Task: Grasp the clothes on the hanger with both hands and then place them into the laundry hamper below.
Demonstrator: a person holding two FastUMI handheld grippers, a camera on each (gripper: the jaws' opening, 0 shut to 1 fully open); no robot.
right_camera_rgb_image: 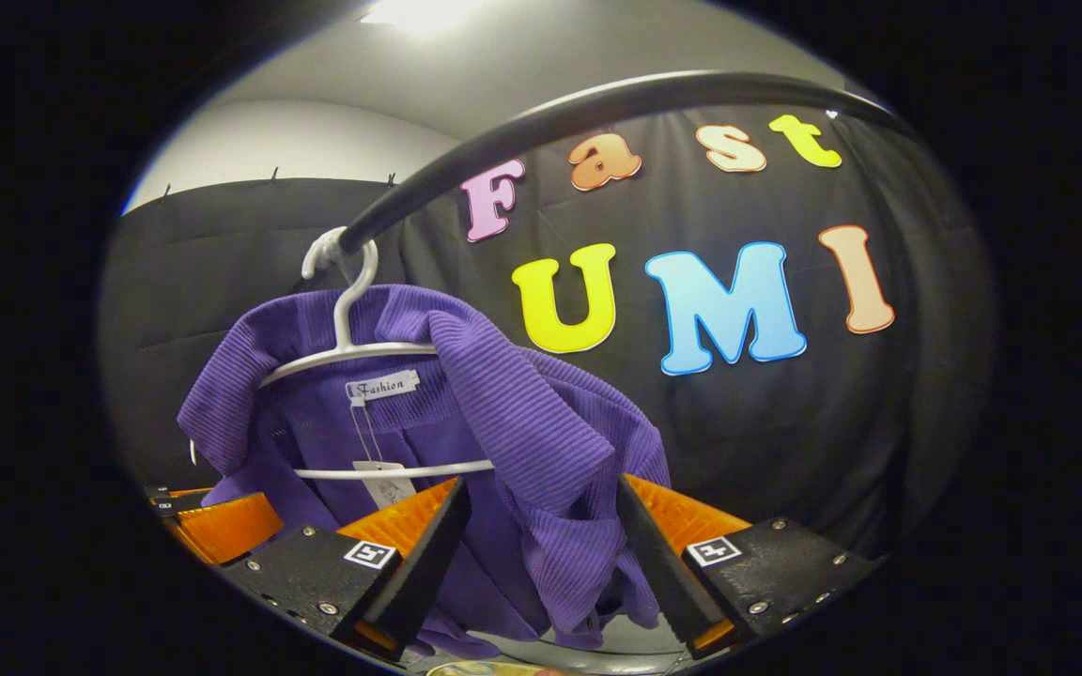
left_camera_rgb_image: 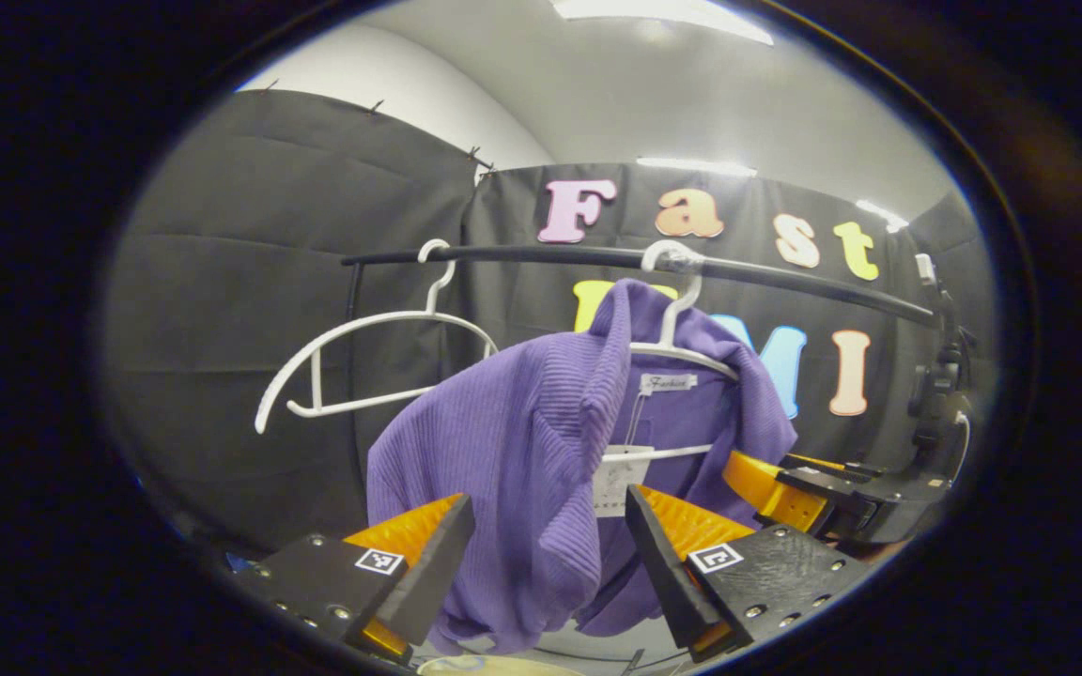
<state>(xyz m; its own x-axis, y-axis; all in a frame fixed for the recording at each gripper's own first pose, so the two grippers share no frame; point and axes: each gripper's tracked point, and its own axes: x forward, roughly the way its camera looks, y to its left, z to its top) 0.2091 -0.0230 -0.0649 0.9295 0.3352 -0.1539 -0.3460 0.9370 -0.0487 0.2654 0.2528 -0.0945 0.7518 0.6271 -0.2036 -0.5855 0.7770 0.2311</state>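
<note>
Black cloth walls are backing a dark curved rail [left_camera_rgb_image: 541,255], where a purple ribbed knit top [left_camera_rgb_image: 522,441] is hanging on a white plastic hanger [left_camera_rgb_image: 682,347], beside an empty white hanger [left_camera_rgb_image: 363,361]. The left gripper [left_camera_rgb_image: 548,554] and right gripper [right_camera_rgb_image: 541,549] are each straddling a fold of the top with jaws open, seemingly not yet pinching. Grasping, lifting off and lowering into the hamper are all remaining.
</note>
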